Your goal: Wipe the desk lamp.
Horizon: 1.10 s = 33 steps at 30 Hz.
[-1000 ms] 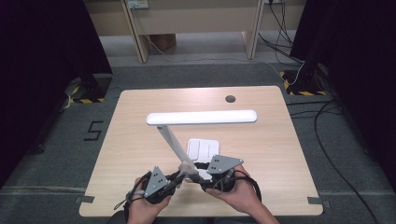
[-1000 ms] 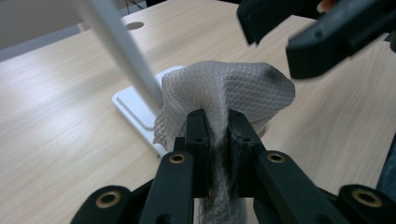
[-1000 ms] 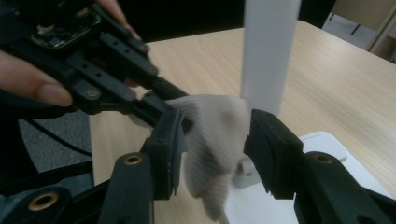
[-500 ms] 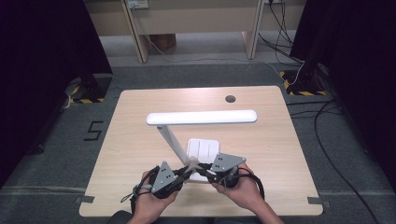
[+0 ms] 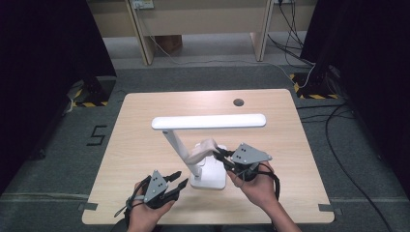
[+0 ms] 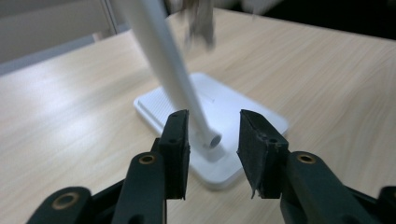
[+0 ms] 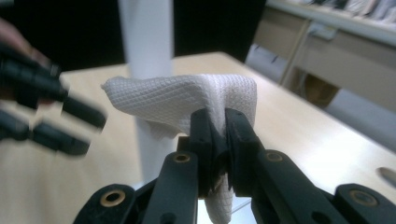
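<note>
Wiping a white desk lamp [image 5: 208, 145] on table [image 5: 135, 140] | right tongs [image 5: 220, 155] clenched on cloth [image 5: 202, 150] beside stem, just closing | left tongs [image 5: 176, 179] released, just opening near base | risk: unsteadied lamp tips.

Colours as I read them from my station. White cloth [image 7: 187, 105] with a fine waffle weave, pinched between the black jaws of my right gripper [image 7: 218, 133]. White lamp [image 5: 209, 122]: head, stem and flat base all one plain white, base just ahead of my left gripper [image 6: 212, 140], also black-jawed with brass-coloured rivets. Grey three-cornered plates on both. Table [image 5: 135, 145] pale wood grain, one dark round hole beyond the lamp.
</note>
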Available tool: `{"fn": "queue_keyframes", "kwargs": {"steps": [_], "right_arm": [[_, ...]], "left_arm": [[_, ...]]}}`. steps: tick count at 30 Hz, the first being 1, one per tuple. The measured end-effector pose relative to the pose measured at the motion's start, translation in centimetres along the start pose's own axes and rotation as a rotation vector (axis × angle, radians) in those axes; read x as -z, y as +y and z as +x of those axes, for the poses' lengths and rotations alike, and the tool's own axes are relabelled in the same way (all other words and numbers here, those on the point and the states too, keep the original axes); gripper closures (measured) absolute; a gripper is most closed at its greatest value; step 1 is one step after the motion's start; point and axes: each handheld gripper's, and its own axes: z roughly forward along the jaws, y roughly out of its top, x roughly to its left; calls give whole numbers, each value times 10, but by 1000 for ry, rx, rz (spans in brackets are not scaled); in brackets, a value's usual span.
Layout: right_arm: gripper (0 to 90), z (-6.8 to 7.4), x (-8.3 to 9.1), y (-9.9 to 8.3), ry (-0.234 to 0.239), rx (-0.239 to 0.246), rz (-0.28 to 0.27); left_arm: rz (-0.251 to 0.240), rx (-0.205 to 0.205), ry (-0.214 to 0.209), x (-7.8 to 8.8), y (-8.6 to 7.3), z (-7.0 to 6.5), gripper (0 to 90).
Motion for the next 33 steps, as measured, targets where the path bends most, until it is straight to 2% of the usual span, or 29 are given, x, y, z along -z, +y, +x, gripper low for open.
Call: {"fn": "queue_keyframes", "kwargs": {"steps": [6,10,13,25,28,33], "right_arm": [[829,-2,-3,16,-34,-6,-66],[829,0,-9,23,-53,-12,-91],[829,1,-13,27,-65,-5,-110],[828,14,-27,45,-67,7,-163],[828,17,-29,48,-59,-3,-171],[826,21,-33,53,-47,9,-180]], "left_arm": [[74,19,-33,-27,-11,7,644],[101,35,-40,-38,-17,9,647],[117,29,-39,-42,-20,10,663],[158,8,-79,-53,-23,8,702],[167,7,-81,-56,-25,8,702],[169,2,-80,-58,-25,8,702]]}}
